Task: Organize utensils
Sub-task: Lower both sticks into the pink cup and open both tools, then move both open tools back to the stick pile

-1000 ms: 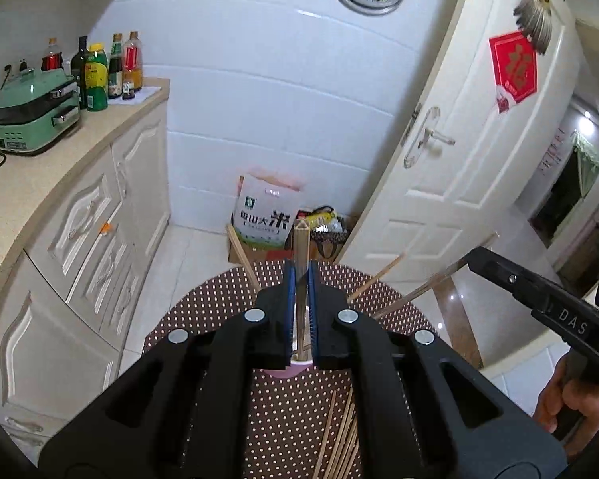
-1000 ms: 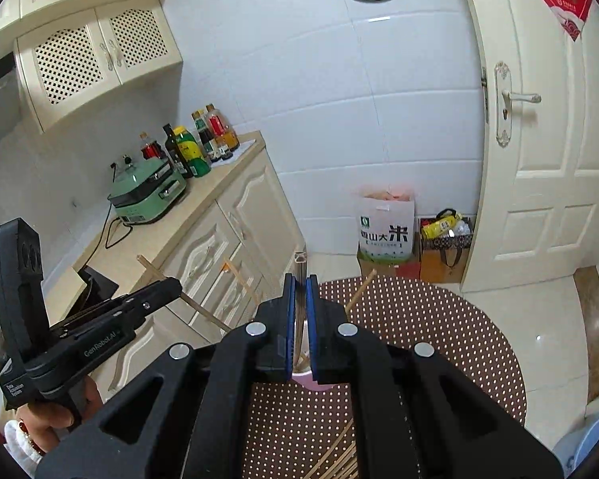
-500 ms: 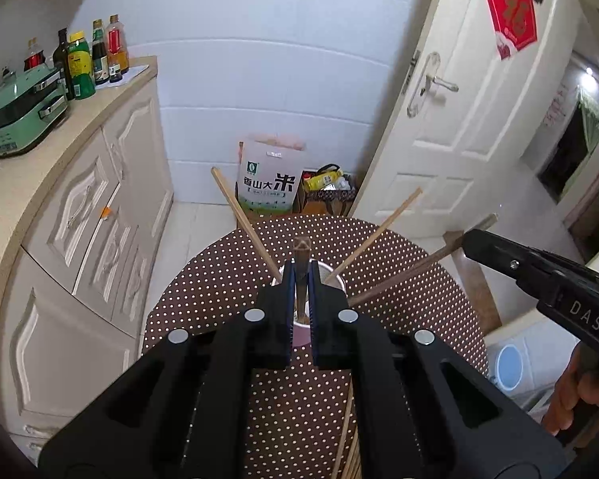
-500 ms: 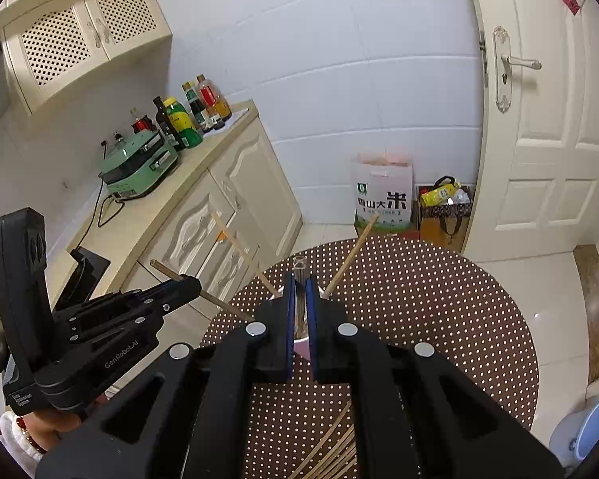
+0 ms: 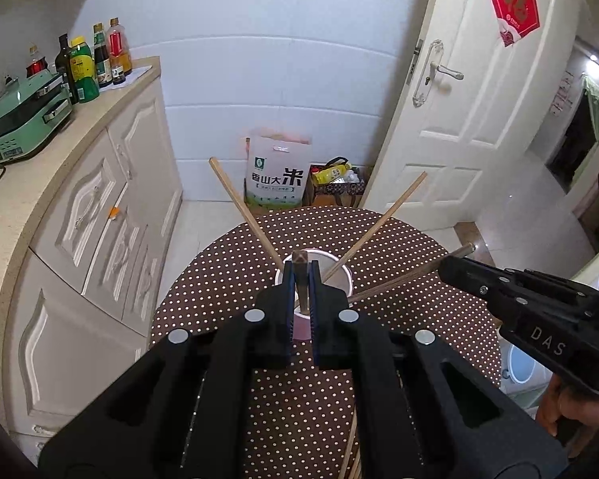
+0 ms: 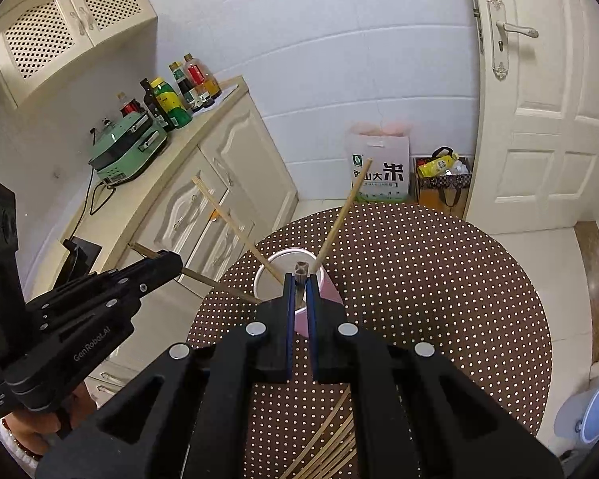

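Each gripper, left [image 5: 301,279] and right [image 6: 299,283], is clamped near the top of a thin, light, stiff chopstick [image 5: 300,267] whose lower end dips into the cup [image 5: 341,275] just ahead, a hold likely to let it pivot or slip.

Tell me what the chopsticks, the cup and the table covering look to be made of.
Chopsticks: likely bamboo or wood, pale tan, matte. Cup: seemingly plastic or paper, smooth pink wall, white inside. Table covering: probably cloth or vinyl, brown with printed white dots.
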Demonstrator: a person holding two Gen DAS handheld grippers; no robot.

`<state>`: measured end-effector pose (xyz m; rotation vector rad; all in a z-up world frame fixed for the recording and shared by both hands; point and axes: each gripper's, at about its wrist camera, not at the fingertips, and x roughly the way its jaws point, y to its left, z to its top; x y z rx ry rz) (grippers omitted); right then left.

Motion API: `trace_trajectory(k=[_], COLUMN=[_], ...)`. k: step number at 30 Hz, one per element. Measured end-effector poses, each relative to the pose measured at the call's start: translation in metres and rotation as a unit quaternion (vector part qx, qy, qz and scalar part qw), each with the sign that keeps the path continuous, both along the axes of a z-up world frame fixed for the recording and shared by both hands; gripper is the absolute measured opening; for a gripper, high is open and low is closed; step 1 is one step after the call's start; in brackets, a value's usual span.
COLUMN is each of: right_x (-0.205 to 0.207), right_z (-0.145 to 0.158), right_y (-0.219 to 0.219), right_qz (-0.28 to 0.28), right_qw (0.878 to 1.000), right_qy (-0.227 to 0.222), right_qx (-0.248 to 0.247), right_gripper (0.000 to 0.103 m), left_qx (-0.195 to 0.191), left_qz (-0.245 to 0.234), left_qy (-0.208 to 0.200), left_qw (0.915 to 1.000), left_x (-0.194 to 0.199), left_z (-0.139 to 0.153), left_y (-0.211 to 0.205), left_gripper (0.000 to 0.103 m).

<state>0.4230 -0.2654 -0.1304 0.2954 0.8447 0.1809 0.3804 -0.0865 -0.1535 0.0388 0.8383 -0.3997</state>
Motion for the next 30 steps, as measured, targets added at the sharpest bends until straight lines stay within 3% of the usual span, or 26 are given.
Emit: trace_trajectory(k=[9, 10, 12, 13, 23, 30], right_x=[-0.003, -0.004, -0.005, -0.006, -0.020, -0.033], right_z=[0.001, 0.002, 0.003, 0.004, 0.007, -0.012], right_y=[-0.004, -0.004, -0.006, -0.008, -0.023, -0.043], right_qz=[-0.008, -0.009, -0.013, -0.015, -0.030, -0.050], right_qw=[1.000, 1.000, 1.000, 1.000, 0.999, 0.998], right_qy=[0.004, 0.004, 0.002, 0.000, -0.008, 0.013], right_qx=[0.017, 0.019, 0.021, 0.021, 0.032, 0.040], right_gripper=[0.008, 0.008, 0.008, 0.010, 0.022, 0.023], left_qx=[0.004, 0.004, 0.002, -0.001, -0.015, -0.026], left_qz=[0.004, 0.005, 0.010, 0.015, 0.032, 0.053], left_qy=[0.008, 0.009, 0.005, -0.002, -0.014, 0.010], left_qw=[1.0000, 0.9999, 0.9999, 0.9999, 0.9993, 0.9982], left_x=[-0.003, -0.003, -0.004, -0.006, -0.016, -0.029], left_z=[-0.001, -0.001, 0.000, 0.002, 0.005, -0.021], left_y=[-0.002, -0.002, -0.001, 0.001, 0.007, 0.019], left_gripper=[0.008, 0.013, 0.037, 0.062, 0.064, 0.064])
